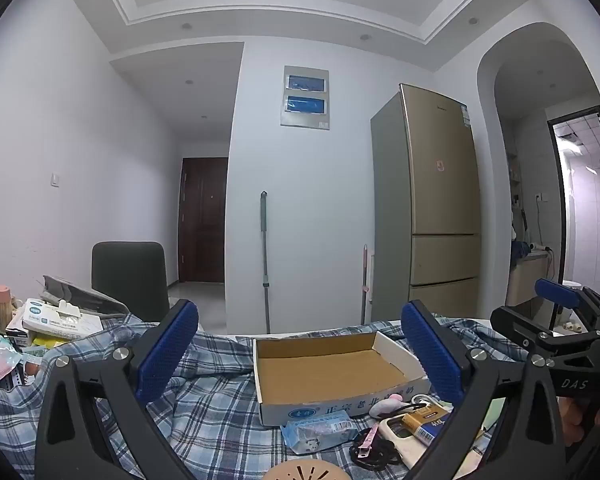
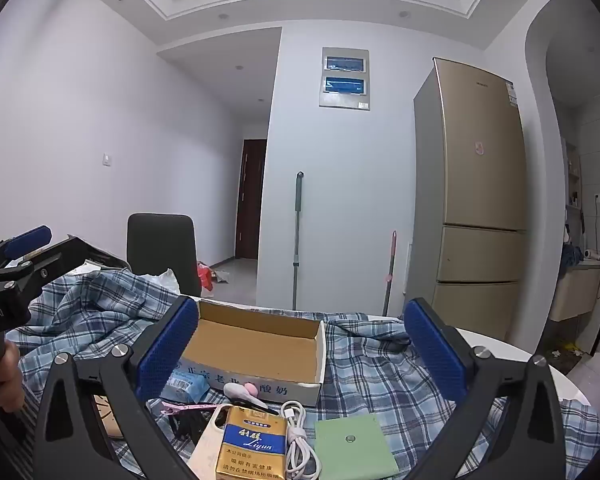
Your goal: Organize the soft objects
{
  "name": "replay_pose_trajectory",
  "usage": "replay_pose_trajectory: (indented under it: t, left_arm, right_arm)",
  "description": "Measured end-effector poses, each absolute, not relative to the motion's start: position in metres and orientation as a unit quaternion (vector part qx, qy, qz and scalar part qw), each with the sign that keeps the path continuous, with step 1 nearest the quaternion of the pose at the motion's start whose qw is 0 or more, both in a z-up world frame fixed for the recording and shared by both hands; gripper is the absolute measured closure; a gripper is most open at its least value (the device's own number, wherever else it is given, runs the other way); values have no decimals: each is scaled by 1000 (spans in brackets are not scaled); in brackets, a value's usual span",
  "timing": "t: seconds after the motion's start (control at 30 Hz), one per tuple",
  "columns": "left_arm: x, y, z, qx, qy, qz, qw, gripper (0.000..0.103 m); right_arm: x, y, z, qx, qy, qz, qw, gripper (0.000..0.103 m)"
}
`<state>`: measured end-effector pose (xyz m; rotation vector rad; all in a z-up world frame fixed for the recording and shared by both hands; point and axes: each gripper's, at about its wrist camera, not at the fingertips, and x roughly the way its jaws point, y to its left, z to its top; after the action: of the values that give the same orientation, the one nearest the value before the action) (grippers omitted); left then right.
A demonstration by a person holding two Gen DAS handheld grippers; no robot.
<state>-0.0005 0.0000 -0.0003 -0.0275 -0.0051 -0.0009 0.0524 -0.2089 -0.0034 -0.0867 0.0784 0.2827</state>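
An open, empty cardboard box sits on a blue plaid cloth. In front of it lie a blue tissue pack, a small pink soft toy, a cigarette pack, a white cable and a green pad. My left gripper is open and empty above these items. My right gripper is open and empty, to the right of the left one; it also shows in the left wrist view.
A pile of packets and a wet-wipes pack lies at the table's left. A dark chair stands behind the table. A fridge, two mop handles and a dark door are beyond. The round white table edge shows right.
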Motion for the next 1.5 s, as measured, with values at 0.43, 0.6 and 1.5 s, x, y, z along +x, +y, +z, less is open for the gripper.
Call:
replay_pose_trajectory:
  t: [0.43,0.6,1.5]
  left_arm:
    - [-2,0,1,-13,0,0,1000,0]
    - [1,1,0,-11,0,2,1000,0]
    - [2,1,-4,-14,5,1,1000,0]
  right_arm:
    - [53,-206,-4,-46,32,140,989,0]
    - [52,-209,-3,-45,35,139,989,0]
    - [54,-208,-4,-48,35,139,988,0]
